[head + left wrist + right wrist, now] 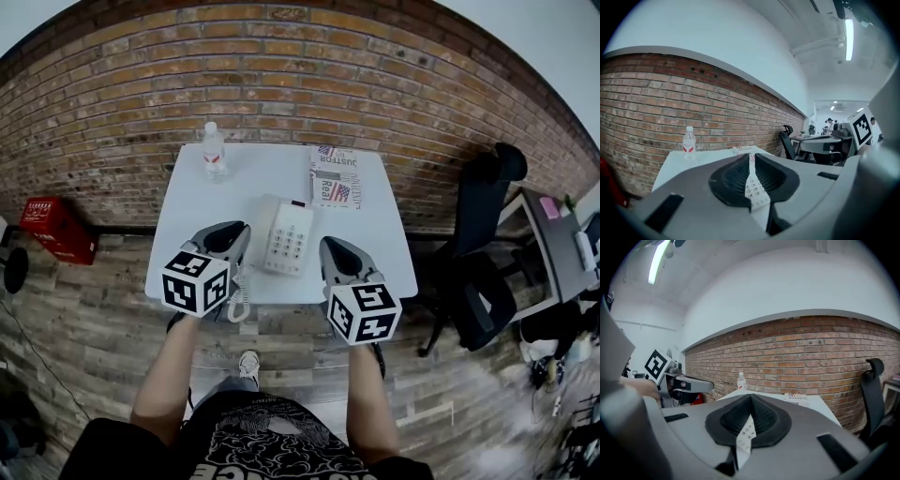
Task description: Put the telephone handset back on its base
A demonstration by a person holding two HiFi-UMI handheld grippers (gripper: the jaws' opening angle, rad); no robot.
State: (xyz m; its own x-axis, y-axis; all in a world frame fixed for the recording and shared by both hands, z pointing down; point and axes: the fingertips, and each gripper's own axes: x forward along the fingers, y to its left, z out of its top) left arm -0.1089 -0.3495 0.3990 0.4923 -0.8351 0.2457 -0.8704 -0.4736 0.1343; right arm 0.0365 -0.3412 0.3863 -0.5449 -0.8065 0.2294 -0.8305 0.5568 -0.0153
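Observation:
A white telephone base (289, 236) with a keypad stands in the middle of the white table (187, 211). Its coiled cord (239, 302) hangs over the front edge. I cannot make out the handset apart from the base; my left gripper (232, 230) covers the base's left side. Its jaws stand almost together, and only the keypad (754, 190) shows through the thin slit of the left gripper (751, 157). My right gripper (334, 246) hovers right of the base, and the right gripper (750, 416) is shut on nothing, with the keypad (746, 431) showing below it.
A water bottle (214, 150) stands at the table's back left and a magazine (336, 176) lies at the back right. A brick wall runs behind the table. A black office chair (483, 253) and a desk stand to the right, a red crate (52, 228) to the left.

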